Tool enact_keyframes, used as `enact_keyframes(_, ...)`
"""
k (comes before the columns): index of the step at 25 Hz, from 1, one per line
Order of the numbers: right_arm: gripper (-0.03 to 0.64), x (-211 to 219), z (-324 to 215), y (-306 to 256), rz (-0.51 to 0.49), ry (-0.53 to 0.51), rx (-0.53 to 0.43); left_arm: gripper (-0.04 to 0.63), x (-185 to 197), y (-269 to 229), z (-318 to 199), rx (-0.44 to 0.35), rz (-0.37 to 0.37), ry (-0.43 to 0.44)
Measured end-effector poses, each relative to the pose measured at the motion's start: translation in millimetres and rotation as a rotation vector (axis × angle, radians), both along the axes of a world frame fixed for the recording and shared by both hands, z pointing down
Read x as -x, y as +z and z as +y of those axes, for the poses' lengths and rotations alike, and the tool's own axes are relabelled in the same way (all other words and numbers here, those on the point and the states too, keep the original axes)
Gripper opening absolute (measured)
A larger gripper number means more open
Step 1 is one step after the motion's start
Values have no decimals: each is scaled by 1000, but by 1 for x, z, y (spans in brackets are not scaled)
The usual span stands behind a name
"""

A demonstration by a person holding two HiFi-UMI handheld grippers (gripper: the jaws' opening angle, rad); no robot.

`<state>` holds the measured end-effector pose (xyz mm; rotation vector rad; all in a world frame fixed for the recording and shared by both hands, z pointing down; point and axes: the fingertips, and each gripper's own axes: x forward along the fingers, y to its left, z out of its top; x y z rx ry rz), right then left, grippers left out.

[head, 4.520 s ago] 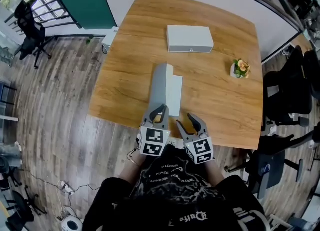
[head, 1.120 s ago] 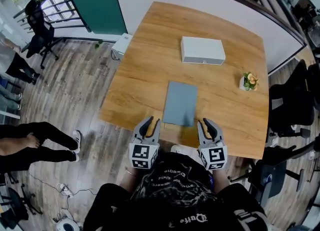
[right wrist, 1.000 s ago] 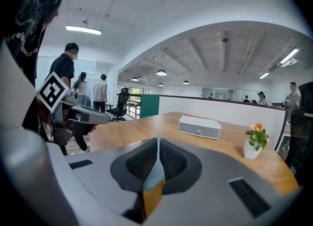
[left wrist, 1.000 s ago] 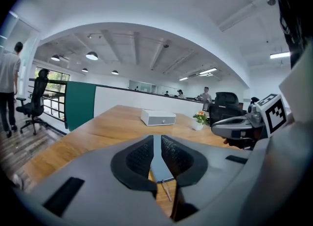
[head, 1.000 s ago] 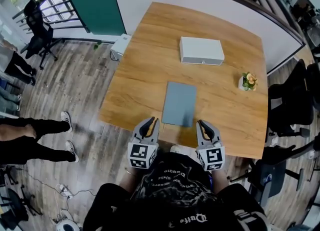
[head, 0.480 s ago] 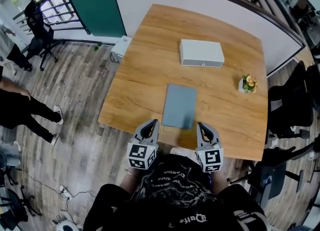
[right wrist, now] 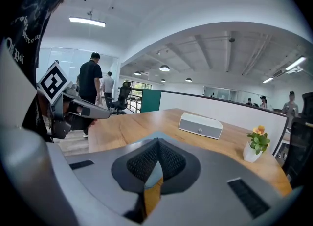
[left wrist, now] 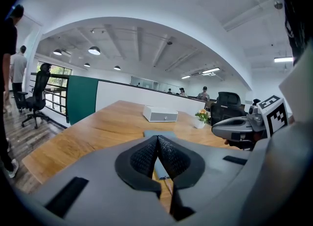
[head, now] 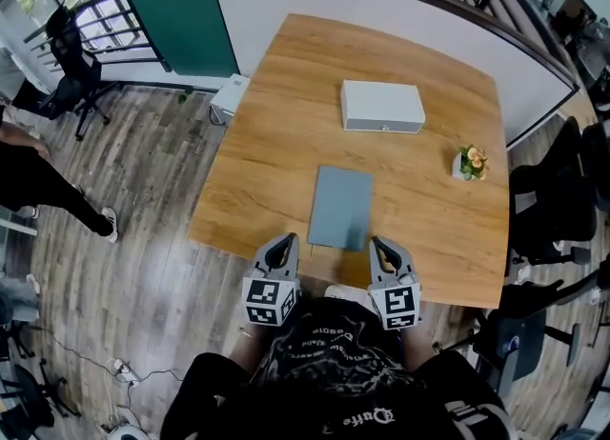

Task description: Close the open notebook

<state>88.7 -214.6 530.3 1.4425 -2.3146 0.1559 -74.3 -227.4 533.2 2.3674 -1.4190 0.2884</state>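
The thin grey-blue rectangular notebook [head: 340,207] is lying shut near the front edge of the light wooden table [head: 276,124], and the left gripper [head: 284,241] and right gripper [head: 380,244], jaws pressed together on nothing, are best being held clear of its cover.

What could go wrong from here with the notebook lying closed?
1. The notebook lies near the table's front edge; a catch from the shut left gripper or right gripper could drag it off.
2. A wide swing of the right gripper might tip the small flower pot.
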Motion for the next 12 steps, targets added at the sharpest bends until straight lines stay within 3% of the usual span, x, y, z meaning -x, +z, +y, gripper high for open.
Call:
enact_keyframes(7, 5, -6, 0, 0, 14, 16, -4, 21, 4, 0, -1, -8, -14, -7)
enact_keyframes(12, 5, -15, -1, 3, -40, 57, 19, 21, 1, 0, 3, -10, 5, 32)
